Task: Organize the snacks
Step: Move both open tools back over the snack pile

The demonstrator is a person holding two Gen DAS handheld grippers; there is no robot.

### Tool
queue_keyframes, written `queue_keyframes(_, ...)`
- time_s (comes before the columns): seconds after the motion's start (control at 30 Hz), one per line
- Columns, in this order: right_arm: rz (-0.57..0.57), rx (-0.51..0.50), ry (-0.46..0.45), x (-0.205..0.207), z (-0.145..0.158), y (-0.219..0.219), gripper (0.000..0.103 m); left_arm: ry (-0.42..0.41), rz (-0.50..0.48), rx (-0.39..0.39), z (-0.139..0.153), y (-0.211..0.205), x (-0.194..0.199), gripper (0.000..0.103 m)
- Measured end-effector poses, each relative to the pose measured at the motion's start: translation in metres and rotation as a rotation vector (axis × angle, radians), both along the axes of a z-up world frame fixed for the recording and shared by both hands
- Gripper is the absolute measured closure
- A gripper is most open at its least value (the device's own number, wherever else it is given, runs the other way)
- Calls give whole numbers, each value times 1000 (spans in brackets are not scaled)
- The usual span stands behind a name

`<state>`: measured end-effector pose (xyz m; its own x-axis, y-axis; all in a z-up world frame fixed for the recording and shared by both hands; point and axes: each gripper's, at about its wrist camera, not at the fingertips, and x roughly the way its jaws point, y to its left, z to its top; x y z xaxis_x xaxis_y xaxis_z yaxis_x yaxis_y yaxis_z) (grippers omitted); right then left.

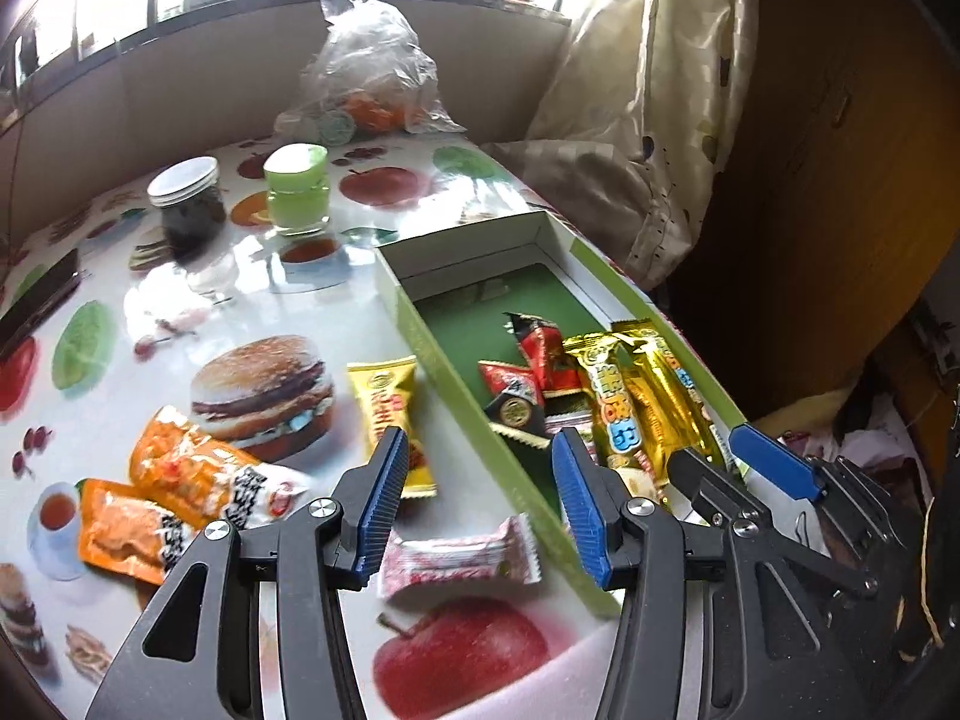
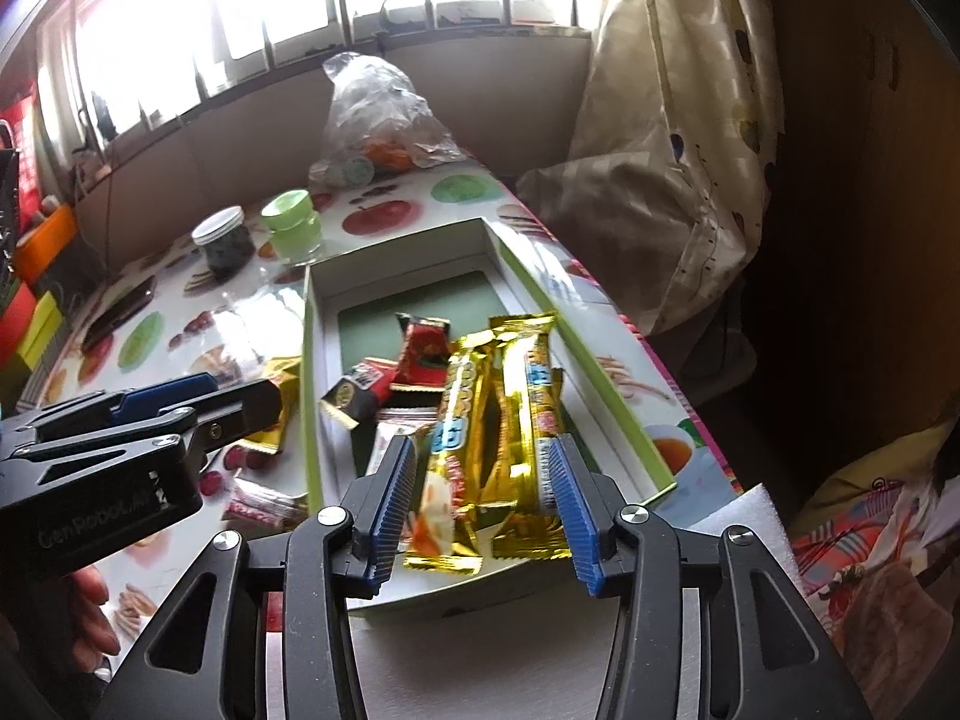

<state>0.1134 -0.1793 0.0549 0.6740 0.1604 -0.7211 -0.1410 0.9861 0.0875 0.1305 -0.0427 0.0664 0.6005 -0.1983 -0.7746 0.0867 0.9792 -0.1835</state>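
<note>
Sorting: snacks are going into the box (image 1: 414, 324), roughly half done.
Done: gold bars (image 2: 534, 414) and red packets (image 2: 423, 351) are lying inside the box.
Left: yellow bar (image 1: 393, 414), pink candy (image 1: 459, 558) and orange packets (image 1: 174, 492) are waiting on the bench (image 1: 252, 312) beside the box.
Left tool (image 1: 480, 498): released, hovering over the pink candy.
Right tool (image 2: 483, 510): released, empty, hovering over the gold bars.

My table's glossy fruit-and-burger-print cloth (image 1: 258, 300) carries an open green cardboard box (image 1: 420, 324) right, orange snack packets (image 1: 180, 480) near left, a yellow bar (image 1: 393, 408), a pink candy (image 1: 456, 558), two jars (image 1: 186, 192) far.
</note>
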Motion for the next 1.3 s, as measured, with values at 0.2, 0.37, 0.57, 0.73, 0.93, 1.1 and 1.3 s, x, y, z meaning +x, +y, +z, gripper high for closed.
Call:
queue_keyframes(0.2, 26, 3, -5, -4, 1, 12, 57, -8, 41, 3, 0, 19, -11, 52)
queue_keyframes(0.37, 50, 6, -9, -6, 1, 24, 57, -7, 68, 14, -3, 33, -20, 52)
queue_keyframes(0.57, 102, 9, -15, -8, 2, 41, 57, 11, 127, 12, -10, 57, -29, 52)
queue_keyframes(0.73, 138, 6, -15, -8, 1, 55, 57, 16, 176, 3, -14, 79, -38, 52)
queue_keyframes(0.93, 195, 9, -10, -7, -1, 70, 57, 37, 252, -1, -22, 107, -49, 52)
queue_keyframes(1.1, 306, -26, 14, -7, -11, 88, 56, 57, 292, -4, -30, 125, -56, 52)
queue_keyframes(1.3, 453, -136, 29, -9, -20, 111, 56, 67, 323, -12, -33, 139, -61, 52)
